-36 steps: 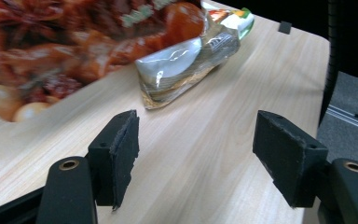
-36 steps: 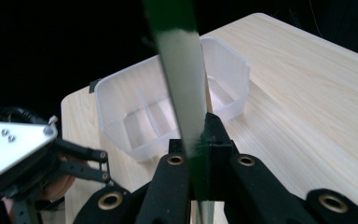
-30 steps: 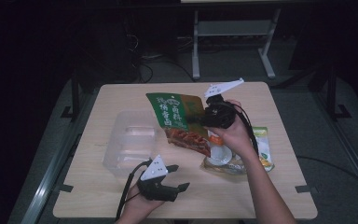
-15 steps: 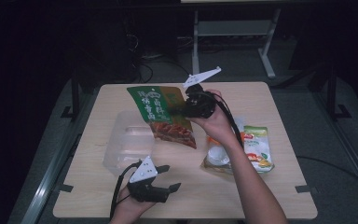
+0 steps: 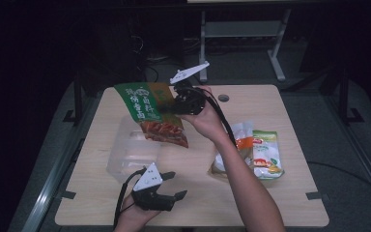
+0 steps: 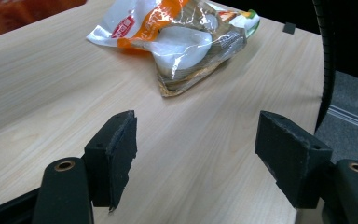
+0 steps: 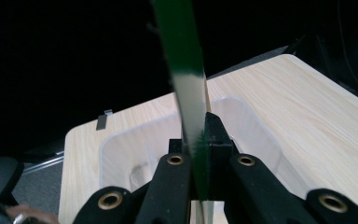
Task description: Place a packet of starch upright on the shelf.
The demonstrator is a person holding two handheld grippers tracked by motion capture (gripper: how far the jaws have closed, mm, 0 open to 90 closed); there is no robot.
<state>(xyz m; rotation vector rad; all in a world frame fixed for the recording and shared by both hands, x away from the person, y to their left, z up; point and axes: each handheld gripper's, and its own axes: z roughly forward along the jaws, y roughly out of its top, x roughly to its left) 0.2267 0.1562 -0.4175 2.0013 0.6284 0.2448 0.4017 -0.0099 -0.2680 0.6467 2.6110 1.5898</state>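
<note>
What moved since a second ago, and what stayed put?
The right gripper, shut on the green snack bag, carried it up and leftward, from beside the packets to above the clear plastic container. The left gripper drifted slightly left along the near edge, open and holding nothing. The container and the pile of snack packets on the table stayed where they were.

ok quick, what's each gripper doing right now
Left gripper: open, holding nothing, low over the table.
Right gripper: shut on the green snack bag, raised above the clear plastic bin.
</note>
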